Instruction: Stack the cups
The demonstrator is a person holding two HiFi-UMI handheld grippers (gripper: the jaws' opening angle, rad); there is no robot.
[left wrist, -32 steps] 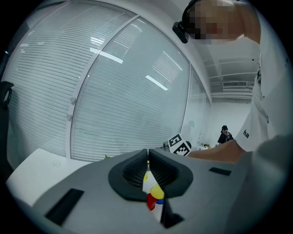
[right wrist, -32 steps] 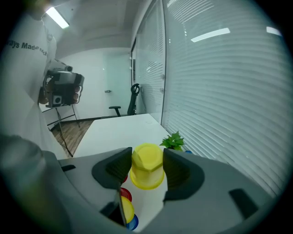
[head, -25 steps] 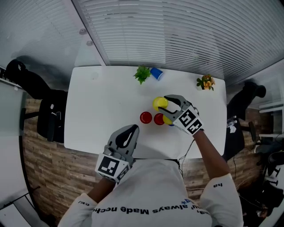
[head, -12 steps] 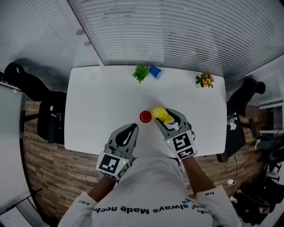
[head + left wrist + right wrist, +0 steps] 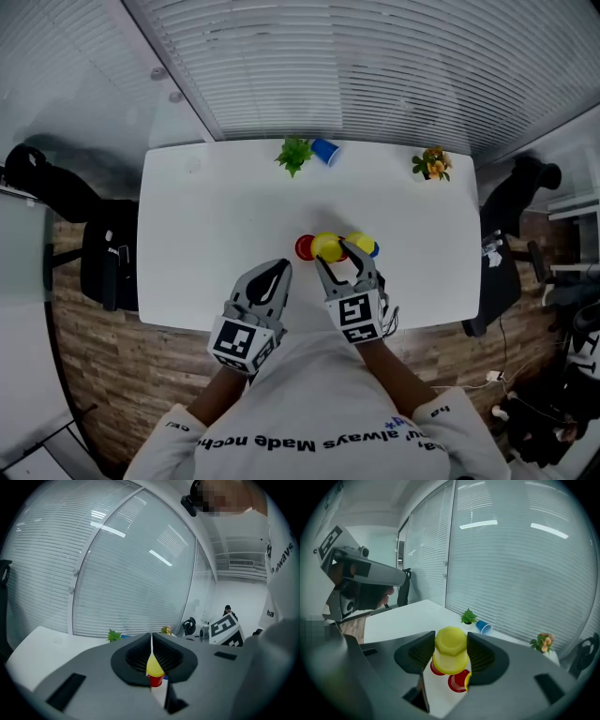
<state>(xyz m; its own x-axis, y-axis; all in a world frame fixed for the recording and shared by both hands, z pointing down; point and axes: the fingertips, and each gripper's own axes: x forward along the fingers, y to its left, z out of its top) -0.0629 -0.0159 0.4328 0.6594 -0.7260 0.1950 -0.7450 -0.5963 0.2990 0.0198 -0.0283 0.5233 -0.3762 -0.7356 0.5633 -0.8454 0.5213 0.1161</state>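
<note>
- Jaws on your left gripper (image 5: 277, 272) are pressed together with nothing in them. It hangs at the near edge of the table (image 5: 187, 234), likely parked clear of the stacking.
- The left gripper view looks only through the slit between those jaws and catches a sliver of yellow above red.
- One red cup (image 5: 305, 247) stands just left of the carried cup. A second red cup (image 5: 458, 682) shows plainly only in the right gripper view.
- Your right gripper (image 5: 342, 266) pinches the yellow cup (image 5: 450, 654) by its sides, base up and mouth down, above the two reds. That orientation suits lowering it over one of them.
- Only the head view shows the other yellow cup (image 5: 362, 244), to the right, sitting on something blue. No view settles whether the carried cup touches a red one.
</note>
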